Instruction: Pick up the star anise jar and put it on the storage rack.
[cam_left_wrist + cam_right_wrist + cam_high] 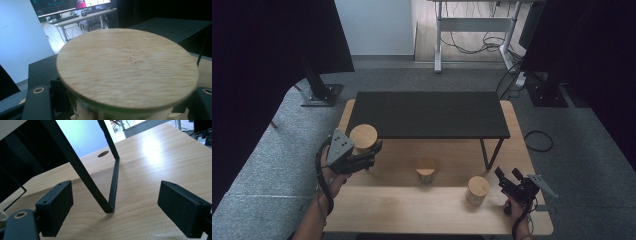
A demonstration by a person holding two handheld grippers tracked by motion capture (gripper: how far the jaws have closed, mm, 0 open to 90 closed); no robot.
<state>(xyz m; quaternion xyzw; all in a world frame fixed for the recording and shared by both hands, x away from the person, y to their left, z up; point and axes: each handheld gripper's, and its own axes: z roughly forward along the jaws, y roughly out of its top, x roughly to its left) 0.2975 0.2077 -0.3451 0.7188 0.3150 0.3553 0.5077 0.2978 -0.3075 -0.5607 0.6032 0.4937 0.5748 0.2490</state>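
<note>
Wooden-lidded jar (363,138): raised above desk (412,210), front left of black shelf (427,114).
Left gripper (371,150): fingers clamped round jar.
Right gripper (508,176): fingers spread, nothing between, beside second jar (477,189).

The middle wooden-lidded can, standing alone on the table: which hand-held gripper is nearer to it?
Left, slightly. The left hand-held gripper holds another can to the left of the middle can; the right hand-held gripper waits open, farther right.

The left gripper (373,150) is raised at eight o'clock, jaws clamped tight and pointing toward three, forearm reaching up from six; the right gripper (507,176) sits low at four o'clock, jaws spread apart and aimed toward eleven.
</note>
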